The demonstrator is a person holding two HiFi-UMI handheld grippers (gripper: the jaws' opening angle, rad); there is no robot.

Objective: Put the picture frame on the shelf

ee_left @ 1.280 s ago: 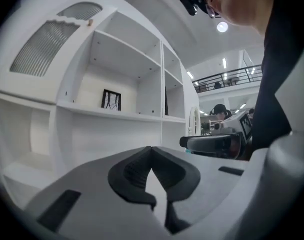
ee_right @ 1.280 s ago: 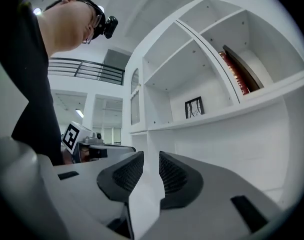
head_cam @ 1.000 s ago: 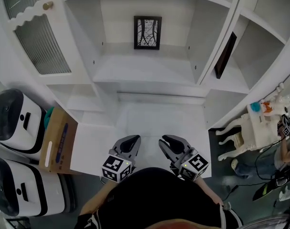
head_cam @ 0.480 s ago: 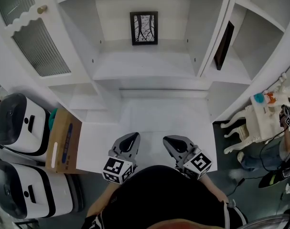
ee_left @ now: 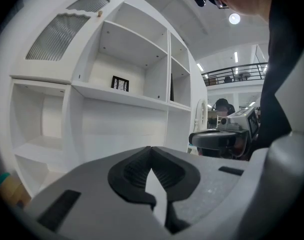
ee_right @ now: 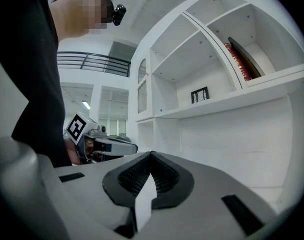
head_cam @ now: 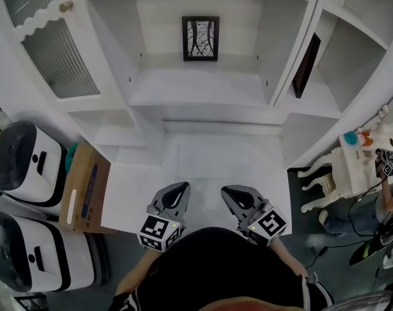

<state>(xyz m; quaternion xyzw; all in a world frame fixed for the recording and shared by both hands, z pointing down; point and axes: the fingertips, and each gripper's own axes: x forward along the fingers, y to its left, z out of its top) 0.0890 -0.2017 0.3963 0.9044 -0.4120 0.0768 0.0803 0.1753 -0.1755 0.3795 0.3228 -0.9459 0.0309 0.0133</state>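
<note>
My left gripper (head_cam: 177,193) and right gripper (head_cam: 235,197) are both clenched on nothing, held low by my body and well apart from the frame (head_cam: 200,38). The frame stands upright at the back of the shelf (head_cam: 196,91), in the middle bay, so it looks placed. The risk I judge is that it rests on a thin edge. A knock to the shelf, or a careless reach back in, could tip it forward.

Small black-framed picture frame (head_cam: 200,38) stands upright at back of white wooden shelf unit (head_cam: 196,86), middle compartment; slim dark frame (head_cam: 305,65) leans in right compartment. Left gripper (head_cam: 180,187) and right gripper (head_cam: 229,190) low by person's body, jaws together, empty. Brown cardboard box (head_cam: 83,186) at left
</note>
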